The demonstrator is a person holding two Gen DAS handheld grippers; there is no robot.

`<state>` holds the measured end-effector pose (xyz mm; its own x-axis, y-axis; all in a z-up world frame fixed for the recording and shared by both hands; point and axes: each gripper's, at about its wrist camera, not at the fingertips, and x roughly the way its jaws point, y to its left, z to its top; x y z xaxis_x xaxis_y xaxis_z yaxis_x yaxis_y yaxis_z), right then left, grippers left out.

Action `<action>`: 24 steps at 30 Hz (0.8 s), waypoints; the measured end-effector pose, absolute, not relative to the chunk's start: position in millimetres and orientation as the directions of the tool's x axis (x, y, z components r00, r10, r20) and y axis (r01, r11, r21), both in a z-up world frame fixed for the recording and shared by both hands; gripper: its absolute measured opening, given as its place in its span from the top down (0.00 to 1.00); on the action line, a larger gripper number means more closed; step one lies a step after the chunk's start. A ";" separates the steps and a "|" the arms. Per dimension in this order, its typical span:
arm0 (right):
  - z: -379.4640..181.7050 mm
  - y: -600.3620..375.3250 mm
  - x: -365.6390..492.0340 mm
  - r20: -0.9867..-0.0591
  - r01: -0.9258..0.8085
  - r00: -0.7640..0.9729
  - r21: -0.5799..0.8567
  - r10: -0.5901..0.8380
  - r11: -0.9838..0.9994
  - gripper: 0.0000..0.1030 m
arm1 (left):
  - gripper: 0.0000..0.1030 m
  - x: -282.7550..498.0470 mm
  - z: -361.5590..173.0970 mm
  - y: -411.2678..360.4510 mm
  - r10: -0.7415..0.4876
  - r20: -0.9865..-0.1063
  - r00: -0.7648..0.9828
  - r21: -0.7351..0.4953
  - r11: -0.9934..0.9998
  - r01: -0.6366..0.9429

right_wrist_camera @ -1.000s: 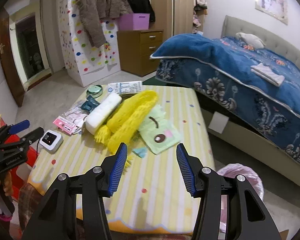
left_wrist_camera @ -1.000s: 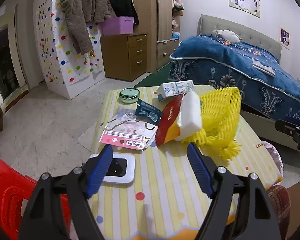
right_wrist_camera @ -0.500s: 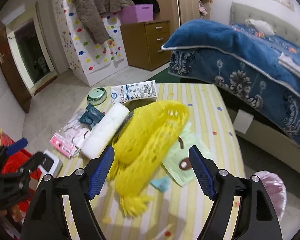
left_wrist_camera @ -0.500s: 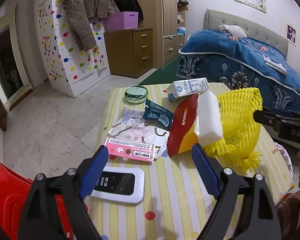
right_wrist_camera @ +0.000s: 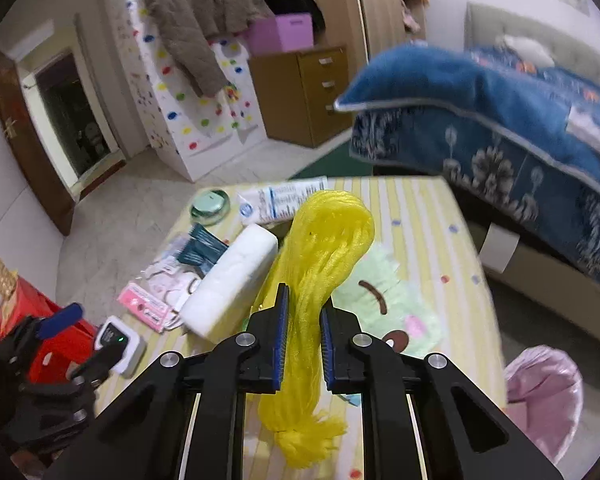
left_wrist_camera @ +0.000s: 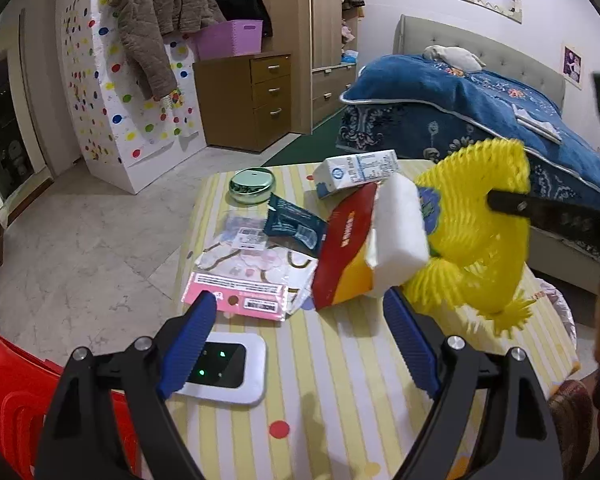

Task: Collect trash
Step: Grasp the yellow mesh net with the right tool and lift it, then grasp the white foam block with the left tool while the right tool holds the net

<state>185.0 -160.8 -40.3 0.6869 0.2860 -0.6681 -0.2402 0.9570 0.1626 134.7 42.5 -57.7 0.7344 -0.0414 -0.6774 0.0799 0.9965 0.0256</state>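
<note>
**One item gripped, the rest of the litter untouched**

One piece of trash is in hand: the yellow foam net, a long mesh sleeve lying across the middle of the striped table. The right gripper has just been closing, and its blue pads now press on the net from both sides near its frayed lower end. The net's far end curls upward, and in the left wrist view it stands raised beside the white foam block. Whether the whole net is clear of the table cannot be told.

Judged from how things lie, the task is at an early stage. Nothing is seen inside the pink bag, which stands off the table's right edge and appears to be the destination. Left on the table are the white foam block, a red and yellow packet leaning against it, a small carton, a dark blue wrapper, clear and pink packaging and a pale green bag with a face on it. A round green tin and a white device with green lights also sit there; these look like belongings, not trash.

The left gripper has its jaws wide apart and holds nothing. It hangs above the near edge of the table, over the white device, touching neither it nor the packaging.
</note>
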 end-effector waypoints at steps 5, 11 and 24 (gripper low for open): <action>-10.7 -175.0 148.3 -0.617 -0.235 0.753 0.070 0.227 0.969 0.86 | 0.20 127.5 -59.6 26.7 -0.085 -0.677 0.731 0.014 0.992 0.128; -12.8 -199.6 129.3 -0.622 -0.181 0.769 0.013 0.150 0.983 0.86 | 0.20 123.9 -68.9 2.3 -0.142 -0.697 0.703 -0.011 0.982 0.187; -11.1 -250.6 105.3 -0.564 -0.060 0.823 0.032 0.068 0.998 0.86 | 0.20 126.0 -91.7 -40.3 -0.158 -0.737 0.657 0.015 0.968 0.250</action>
